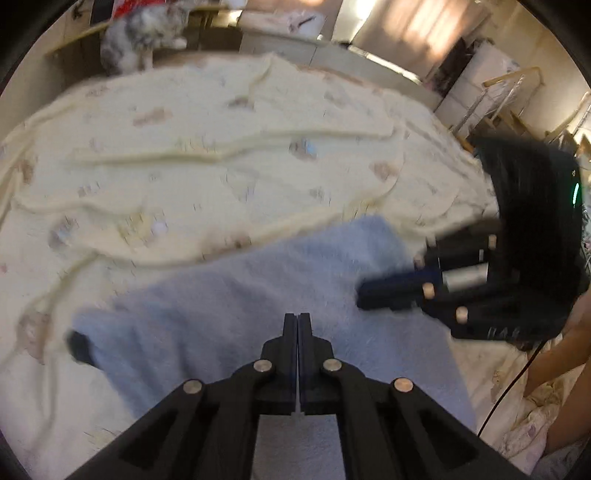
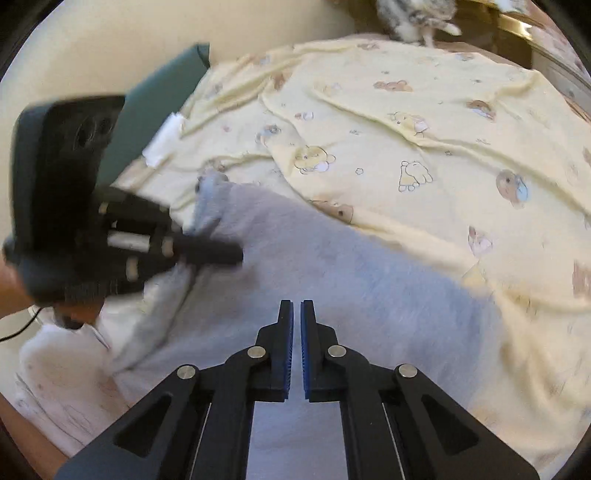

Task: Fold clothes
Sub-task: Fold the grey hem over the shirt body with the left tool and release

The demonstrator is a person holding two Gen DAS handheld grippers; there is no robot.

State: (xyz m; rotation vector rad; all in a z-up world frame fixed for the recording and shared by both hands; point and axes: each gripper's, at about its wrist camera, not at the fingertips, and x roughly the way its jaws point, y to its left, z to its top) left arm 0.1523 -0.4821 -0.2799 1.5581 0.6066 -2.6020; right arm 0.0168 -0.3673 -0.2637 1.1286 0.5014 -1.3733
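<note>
1. Presently, a pale blue fluffy fleece garment [image 1: 258, 295] is seen spread on the bed, over a yellow bear-print cotton sheet [image 1: 184, 147].
2. The left tongs [image 1: 297, 321] are pressed together with nothing between them; the right tongs [image 2: 296, 310] stand narrowly parted, likewise bare.
3. The fold stage cannot be settled from this.
4. Any edge taken should be gripped through its full thickness, the sheet being excluded.
5. A grey cat [image 2: 417, 14] sits at the far edge.

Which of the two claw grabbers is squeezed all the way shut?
The left gripper: its fingers press together with no gap. The right gripper shows a narrow slit between its blue pads. Both are above the fluffy grey garment.
</note>
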